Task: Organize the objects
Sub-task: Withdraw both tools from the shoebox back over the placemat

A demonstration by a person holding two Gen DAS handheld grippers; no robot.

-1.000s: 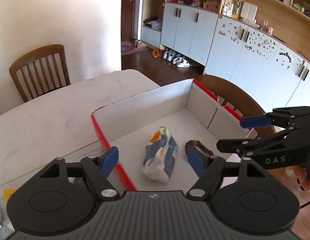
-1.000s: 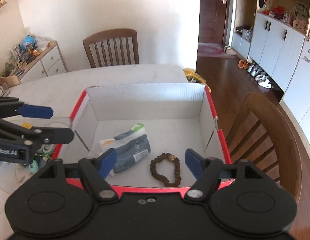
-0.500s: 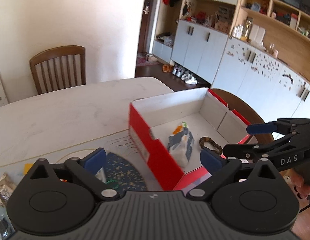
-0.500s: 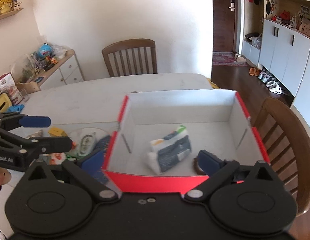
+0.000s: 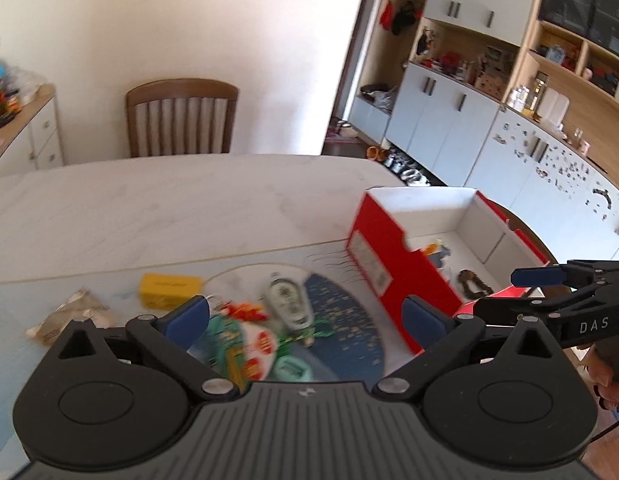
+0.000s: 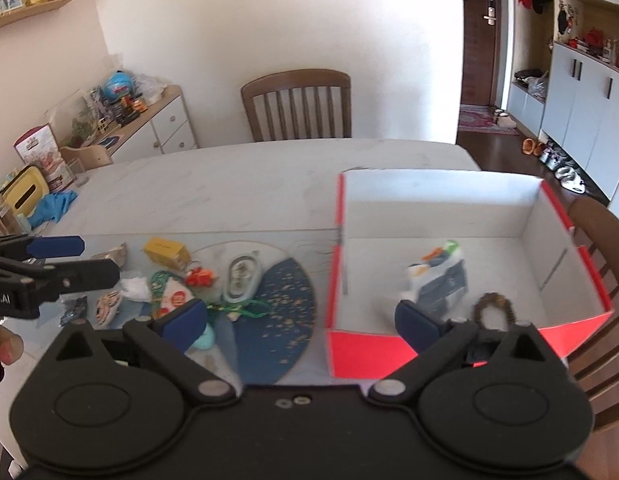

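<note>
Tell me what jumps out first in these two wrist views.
The red box, white inside, on the right of the table, holding a packet and a bead bracelet. Left of it, a jumble of small items around a dark blue speckled disc, including a yellow box. Both the left gripper and right gripper hang open and hold nothing.

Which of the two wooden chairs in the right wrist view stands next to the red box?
The chair at the right edge, just beyond the red box and its right wall. The other chair stands at the table's far side, against the wall.
</note>
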